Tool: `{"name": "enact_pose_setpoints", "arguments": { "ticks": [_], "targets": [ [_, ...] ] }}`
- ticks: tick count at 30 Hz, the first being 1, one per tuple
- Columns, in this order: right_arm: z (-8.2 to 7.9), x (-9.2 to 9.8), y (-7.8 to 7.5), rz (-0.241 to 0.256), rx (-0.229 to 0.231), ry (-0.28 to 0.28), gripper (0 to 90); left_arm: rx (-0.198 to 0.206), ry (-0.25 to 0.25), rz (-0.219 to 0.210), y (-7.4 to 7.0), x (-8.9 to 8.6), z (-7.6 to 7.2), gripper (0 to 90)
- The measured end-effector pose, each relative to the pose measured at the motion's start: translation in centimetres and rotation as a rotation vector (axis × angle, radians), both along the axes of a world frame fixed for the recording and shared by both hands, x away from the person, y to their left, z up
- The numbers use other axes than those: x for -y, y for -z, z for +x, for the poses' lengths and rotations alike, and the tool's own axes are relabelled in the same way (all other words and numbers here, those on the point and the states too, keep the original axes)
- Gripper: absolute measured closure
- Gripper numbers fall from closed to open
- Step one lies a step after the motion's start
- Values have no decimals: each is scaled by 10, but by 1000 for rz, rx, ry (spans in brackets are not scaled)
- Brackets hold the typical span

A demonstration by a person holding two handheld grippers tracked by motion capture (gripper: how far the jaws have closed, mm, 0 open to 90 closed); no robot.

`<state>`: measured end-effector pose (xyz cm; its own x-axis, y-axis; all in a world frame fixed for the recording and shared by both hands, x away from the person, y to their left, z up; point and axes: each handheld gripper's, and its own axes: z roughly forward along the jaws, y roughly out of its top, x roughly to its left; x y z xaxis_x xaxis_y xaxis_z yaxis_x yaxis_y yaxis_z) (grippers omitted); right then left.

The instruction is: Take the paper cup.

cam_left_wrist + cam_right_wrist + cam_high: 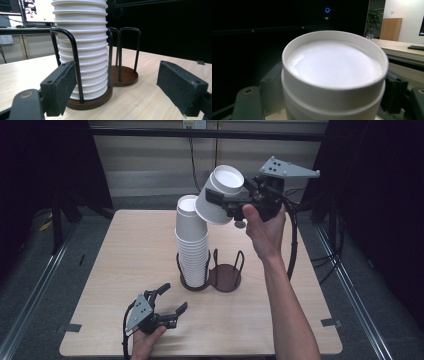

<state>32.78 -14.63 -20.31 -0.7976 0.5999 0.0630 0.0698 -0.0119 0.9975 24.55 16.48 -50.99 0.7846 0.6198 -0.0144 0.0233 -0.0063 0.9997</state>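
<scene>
A tall stack of white paper cups [192, 247] stands upside down in the left ring of a dark two-ring wire holder [226, 276]; the same stack [83, 47] rises close ahead in the left gripper view. High above the table, my right gripper [223, 201] is shut on a single white cup [220, 195], tilted, just right of the stack's top. That cup's base [334, 62] faces the right gripper view, with the jaws pressed on both sides. My left gripper [171, 301] rests open near the table's front edge, its pads [181, 85] wide apart and empty.
The holder's right ring [227, 272] has a brown disc base [126, 75] with nothing on it. The light wooden table [125, 250] has bare surface to the left and right of the holder. Cables [292, 245] trail from the right gripper.
</scene>
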Motion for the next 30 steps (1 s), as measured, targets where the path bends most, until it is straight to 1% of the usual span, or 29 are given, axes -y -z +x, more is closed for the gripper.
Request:
{"name": "enact_pose_setpoints", "arguments": {
  "ticks": [1, 3, 4, 5, 6, 7, 9, 10, 12, 13, 14, 16, 17, 18, 20, 21, 24, 25, 26, 28, 30],
  "targets": [
    [-1, 3, 0, 2, 2, 3, 222, 3, 3, 18, -1, -1, 1, 159],
    [-5, 9, 0, 6, 9, 8, 223, -30, 27, 0, -1, 1, 1, 157],
    [-7, 13, -1, 10, 12, 8, 223, -15, 27, 14, -2, 0, 3, 157],
    [-9, 16, -1, 7, 12, 11, 222, -22, 32, 4, -2, 1, 2, 158],
    [-11, 19, 0, 4, 14, 17, 223, -17, 36, 7, -3, 0, 3, 159],
    [-14, 21, 1, 1, 12, 18, 223, -27, 43, -4, -4, -1, 3, 159],
    [-18, 27, 4, -6, 9, 25, 223, -40, 56, -8, -8, -4, 5, 158],
    [-20, 30, 7, -4, 6, 26, 223, -51, 67, -28, -11, -4, 4, 158],
    [-24, 35, 12, -14, -1, 29, 224, -25, 80, -15, -18, -4, 4, 160],
    [-26, 37, 16, -15, -3, 31, 224, -30, 91, -24, -21, -3, 3, 164],
    [-28, 39, 19, -16, -7, 34, 224, -26, 101, -15, -24, -2, 3, 164],
    [-33, 42, 26, -8, -10, 27, 224, -14, 117, -13, -29, -1, 2, 168],
    [-35, 43, 30, -13, -11, 26, 224, -3, 117, -5, -32, 0, 2, 181],
    [-37, 43, 34, -15, -13, 25, 224, -14, 123, -8, -33, 2, 2, 188],
    [-40, 43, 44, -24, -20, 19, 225, -5, 143, 5, -37, 4, 2, 188],
    [-42, 43, 50, -26, -31, 15, 225, -19, 147, -14, -37, 6, 1, 188],
    [-46, 39, 64, -38, -51, 0, 225, -9, 160, 0, -41, 10, -1, 180],
    [-48, 37, 69, -45, -55, -4, 225, -6, 176, -3, -42, 10, -1, 175],
    [-49, 35, 74, -47, -59, -8, 226, -8, 186, -19, -43, 11, -1, 161],
    [-52, 31, 84, -59, -69, -14, 226, -11, 190, -14, -44, 11, -1, 158],
    [-55, 27, 96, -55, -82, -26, 226, -20, 200, -14, -45, 12, -1, 159]
  ]
}}
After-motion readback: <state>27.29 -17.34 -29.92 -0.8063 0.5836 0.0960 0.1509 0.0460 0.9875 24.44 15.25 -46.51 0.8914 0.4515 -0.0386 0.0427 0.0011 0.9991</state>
